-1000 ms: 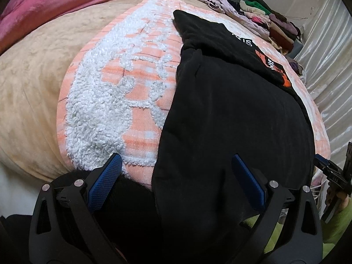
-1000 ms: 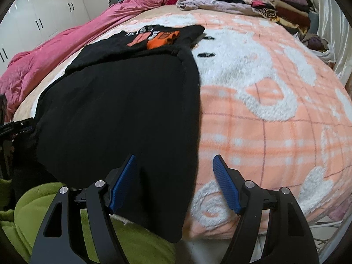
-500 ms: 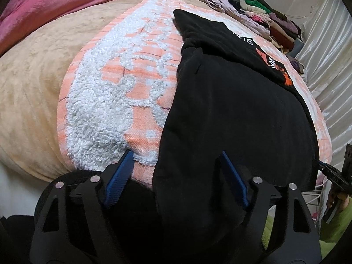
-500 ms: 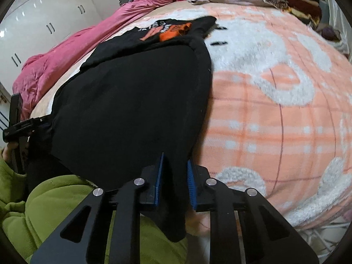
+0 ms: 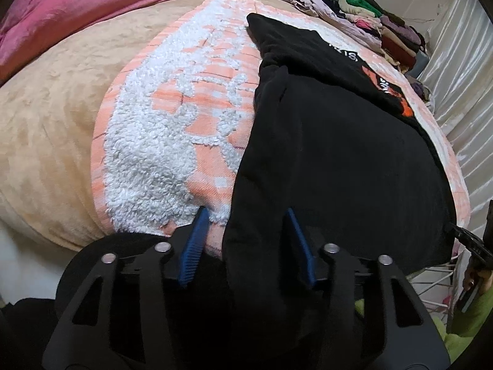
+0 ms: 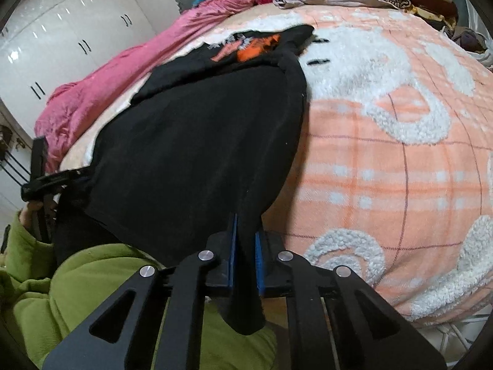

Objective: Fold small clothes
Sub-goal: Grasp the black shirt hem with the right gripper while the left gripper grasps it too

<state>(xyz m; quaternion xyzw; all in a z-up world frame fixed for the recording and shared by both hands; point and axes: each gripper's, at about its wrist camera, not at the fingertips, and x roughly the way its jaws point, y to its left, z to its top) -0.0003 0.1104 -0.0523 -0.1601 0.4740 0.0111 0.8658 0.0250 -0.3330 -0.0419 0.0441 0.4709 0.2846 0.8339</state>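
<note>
A black garment [image 5: 339,154] with an orange print lies spread lengthwise on the bed, its near hem hanging over the edge. My left gripper [image 5: 246,234] straddles the hem's left corner. Its jaws are closing, with cloth between the blue pads [image 5: 197,240] but a gap still showing on both sides. In the right wrist view the same garment [image 6: 200,138] runs away from me, and my right gripper [image 6: 245,243] is shut on the hem's right corner, which dangles below the pads. The left gripper [image 6: 52,182] shows at that view's left edge.
An orange-and-white fleecy blanket [image 6: 400,169] covers the bed under the garment. A pink quilt [image 5: 92,3] lies along the far left. Stacked clothes [image 5: 385,27] sit at the head of the bed. White wardrobe doors [image 6: 61,46] stand behind. A green sleeve [image 6: 77,293] is below.
The left jaws narrowed around the hem's left corner. The right jaws closed onto the right corner and the right gripper tipped, the bed now sitting higher in its view.
</note>
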